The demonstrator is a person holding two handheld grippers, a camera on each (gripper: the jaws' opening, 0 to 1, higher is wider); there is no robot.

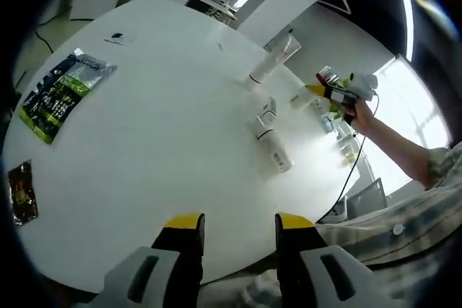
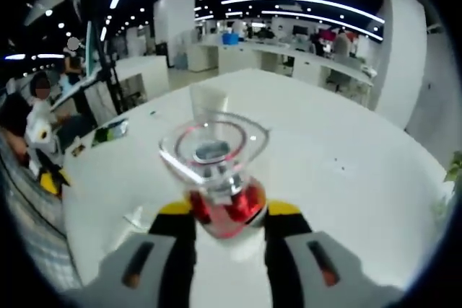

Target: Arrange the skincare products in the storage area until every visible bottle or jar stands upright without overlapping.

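Clamped between the right gripper's (image 2: 229, 216) yellow-tipped jaws, a clear bottle (image 2: 216, 178) with a red base is held just above the white counter (image 2: 339, 149), its transparent cap toward the camera. Across the counter lie white skincare bottles: one on its side (image 1: 275, 154), a tube (image 1: 266, 67) farther off, a small jar (image 1: 299, 98) beside it. Nothing sits between the left gripper's (image 1: 238, 225) spread jaws. Two foil packets (image 1: 63, 93) lie well apart from the bottles.

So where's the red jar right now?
In the right gripper view the red jar sits low and centre, held between the right gripper's fingers above the white table, clear lid facing the camera.
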